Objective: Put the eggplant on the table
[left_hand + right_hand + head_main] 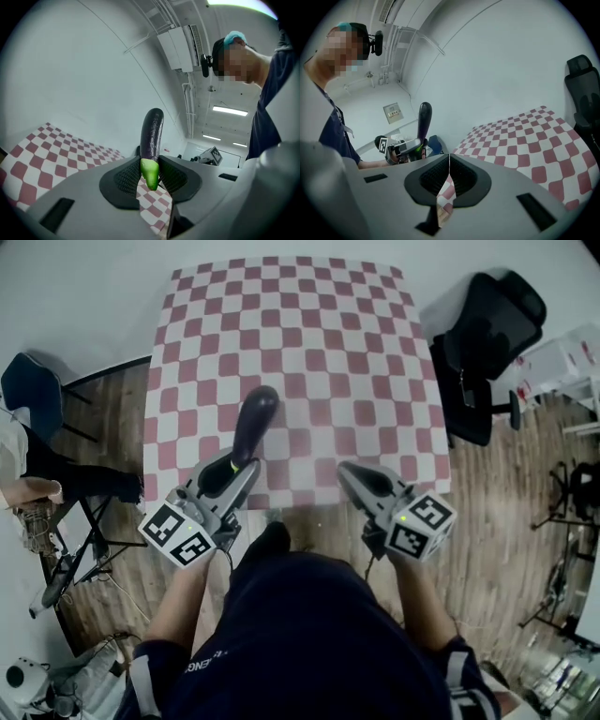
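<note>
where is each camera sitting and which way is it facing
Head view: on the person's head, looking steeply down at the checkered table; forearms, left tongs, right tongs show.
Left gripper view: on the left tongs, looking along them past the clamped eggplant to wall and ceiling; person's torso at right.
Right gripper view: on the right tongs, shut, facing across the table; person's torso at left.
Shared: all show eggplant and table.

Head view: high up, steeply downward onto red-and-white checkered table [309, 324]. Left gripper view: close behind its own jaws, facing plain white wall [70, 70]. Right gripper view: equally close, facing sideways toward grey left gripper [423, 149]. All three share the table and long dark-purple eggplant [253, 423].
</note>
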Demonstrator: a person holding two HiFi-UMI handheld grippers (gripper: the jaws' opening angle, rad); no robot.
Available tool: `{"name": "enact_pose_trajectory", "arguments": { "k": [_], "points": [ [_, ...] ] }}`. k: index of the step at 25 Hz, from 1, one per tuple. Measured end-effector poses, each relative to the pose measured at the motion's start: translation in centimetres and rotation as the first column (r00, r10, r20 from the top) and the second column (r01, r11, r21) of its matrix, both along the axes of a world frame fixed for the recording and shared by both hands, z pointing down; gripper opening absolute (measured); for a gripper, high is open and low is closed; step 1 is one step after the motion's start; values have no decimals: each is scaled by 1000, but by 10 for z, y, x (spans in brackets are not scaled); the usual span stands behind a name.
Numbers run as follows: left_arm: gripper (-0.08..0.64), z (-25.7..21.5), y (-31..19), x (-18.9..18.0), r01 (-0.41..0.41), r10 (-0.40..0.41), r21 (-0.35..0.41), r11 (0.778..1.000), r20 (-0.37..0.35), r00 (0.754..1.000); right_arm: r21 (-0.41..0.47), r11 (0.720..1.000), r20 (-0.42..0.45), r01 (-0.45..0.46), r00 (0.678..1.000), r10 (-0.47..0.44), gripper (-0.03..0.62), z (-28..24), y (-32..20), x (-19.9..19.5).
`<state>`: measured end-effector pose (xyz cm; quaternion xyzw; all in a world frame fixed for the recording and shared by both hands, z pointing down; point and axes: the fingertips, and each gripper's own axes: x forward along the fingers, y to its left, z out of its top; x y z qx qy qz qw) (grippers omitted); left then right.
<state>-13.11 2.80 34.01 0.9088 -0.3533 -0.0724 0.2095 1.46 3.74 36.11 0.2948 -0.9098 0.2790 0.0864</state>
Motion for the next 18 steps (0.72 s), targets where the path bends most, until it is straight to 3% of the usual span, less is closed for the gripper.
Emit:
{"name": "enact_pose_trajectory", "arguments": {
  "k": [3, 9, 18],
  "points": [
    [132, 4, -27, -16, -20, 20, 9, 1000, 40, 999, 8, 1000, -21, -19, 1000, 19, 18, -3, -25, -15],
    [132, 11, -64, -28, -57, 57, -1, 998, 41, 998, 1, 995, -39, -97, 995, 97, 18, 1, -63, -20],
    [132, 27, -107, -16, -84, 86, -29, 996, 73, 994, -2, 990, -37, -144, 989, 144, 18, 5, -103, -3]
  ]
}}
